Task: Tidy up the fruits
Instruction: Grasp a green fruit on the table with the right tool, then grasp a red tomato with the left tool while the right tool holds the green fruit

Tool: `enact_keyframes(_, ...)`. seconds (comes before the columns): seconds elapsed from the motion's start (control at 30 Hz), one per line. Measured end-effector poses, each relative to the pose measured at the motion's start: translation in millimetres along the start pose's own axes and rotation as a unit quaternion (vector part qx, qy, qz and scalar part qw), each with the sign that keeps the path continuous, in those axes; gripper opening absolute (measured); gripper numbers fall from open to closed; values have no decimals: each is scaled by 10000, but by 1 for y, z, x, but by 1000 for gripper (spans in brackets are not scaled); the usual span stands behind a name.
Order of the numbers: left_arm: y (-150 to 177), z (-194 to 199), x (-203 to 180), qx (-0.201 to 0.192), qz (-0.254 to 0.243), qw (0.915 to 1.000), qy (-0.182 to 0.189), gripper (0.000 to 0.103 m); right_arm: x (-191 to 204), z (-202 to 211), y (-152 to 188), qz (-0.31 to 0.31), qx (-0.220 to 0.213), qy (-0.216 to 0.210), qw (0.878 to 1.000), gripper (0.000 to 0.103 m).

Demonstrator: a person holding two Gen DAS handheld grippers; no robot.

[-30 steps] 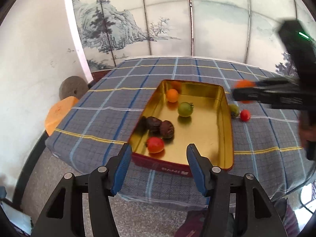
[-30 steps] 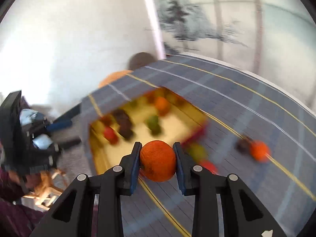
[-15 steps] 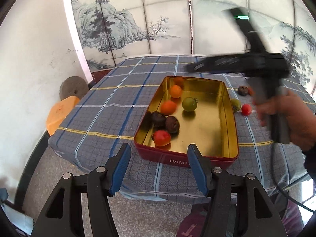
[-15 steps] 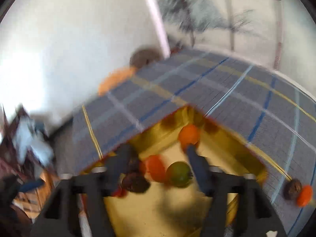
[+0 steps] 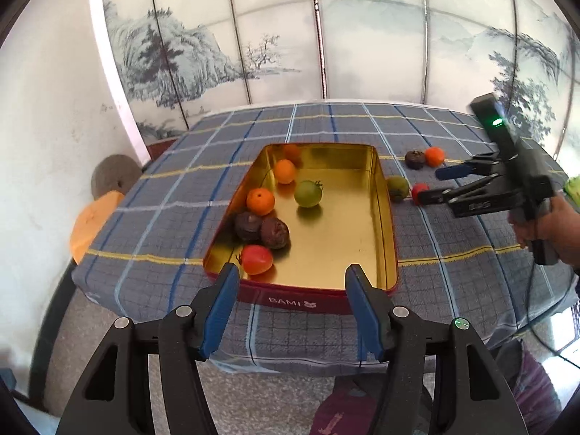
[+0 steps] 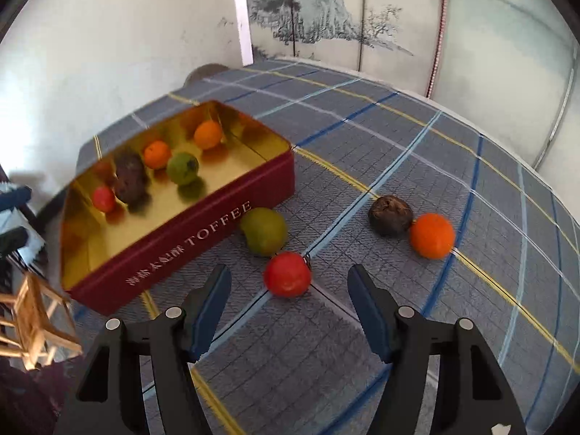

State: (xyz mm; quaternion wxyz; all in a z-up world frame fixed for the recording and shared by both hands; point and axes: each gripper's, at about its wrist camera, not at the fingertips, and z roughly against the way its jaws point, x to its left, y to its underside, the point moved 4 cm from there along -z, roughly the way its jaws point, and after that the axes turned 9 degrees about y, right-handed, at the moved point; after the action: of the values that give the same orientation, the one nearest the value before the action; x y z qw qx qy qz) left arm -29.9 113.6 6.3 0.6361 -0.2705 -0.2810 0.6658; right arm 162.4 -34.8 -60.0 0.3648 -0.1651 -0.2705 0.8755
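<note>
A red-walled toffee tin point(image 6: 203, 232) with a gold inside is seen on the desk point(image 6: 417, 137), which is covered by a blue checked cloth. Six fruits are held in the tin: two orange ones point(image 5: 260, 201), a green one point(image 5: 308, 193), two dark brown ones point(image 5: 274, 232) and a red one point(image 5: 256, 259). Four more fruits are left on the cloth outside it. The right tool point(image 6: 290, 302) is pointed down at these, empty, its jaws closing from a part-open spread; the red fruit point(image 6: 287, 274) is found just ahead of its fingertips, roughly on the line between them but not touched. A green fruit point(image 6: 264, 231) lies just beyond, beside the tin's wall, and a brown fruit point(image 6: 390, 215) and an orange fruit point(image 6: 432, 235) sit touching, off to the right. The left tool point(image 5: 291, 299) is held about half open and empty at the tin's near end, the red fruit inside lying just past its left finger.
</note>
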Motion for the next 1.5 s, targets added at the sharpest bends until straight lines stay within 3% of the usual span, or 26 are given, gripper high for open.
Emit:
enact_keyframes(0.07,-2,0,0,12,23,10000,41,62,3,-11,0,98,115,78,9999,62)
enact_keyframes(0.17,-3,-3,0,98,115,9998,121,62,7,-24,0,89,213,-4,9997,50)
enact_keyframes(0.37,0,-12,-6,251,160,9993,218,62,12,-13,-9,191,-10,-64,9998,50)
enact_keyframes(0.57,2,-15,-16,321,47,9992,234,62,28,-31,-32,945,51,-155,9954,50)
enact_keyframes(0.63,1,-16,-16,351,20,9991,222,62,30,-45,-36,988,290,-334,9941,48)
enact_keyframes(0.67,0,-16,-16,357,17,9991,218,62,32,-52,-36,998,419,-400,9933,32)
enact_keyframes(0.73,-2,-16,-16,323,-9,9993,209,62,29,-44,-39,918,267,-367,9947,32)
enact_keyframes(0.87,-8,-18,-20,351,-107,9988,315,62,-4,1,-41,53,-396,-372,9985,32)
enact_keyframes(0.93,-13,-16,-27,296,-215,9982,476,62,-30,23,-25,-353,-557,-146,9977,32)
enact_keyframes(1.07,-29,-16,-53,269,-517,9927,1057,62,-83,36,34,-813,-156,704,9941,32)
enact_keyframes(1.23,-60,-40,-103,448,-1069,9719,2051,62,-140,52,102,-1516,153,1191,9811,32)
enact_keyframes(1.3,-71,-56,-120,575,-1171,9640,2318,62,-154,54,116,-1691,174,1205,9781,32)
enact_keyframes(1.4,-88,-89,-140,791,-1316,9596,2358,62,-164,58,130,-1876,69,1110,9759,33)
enact_keyframes(1.5,-101,-125,-148,1038,-1296,9633,2110,62,-169,62,131,-1937,-37,1003,9759,33)
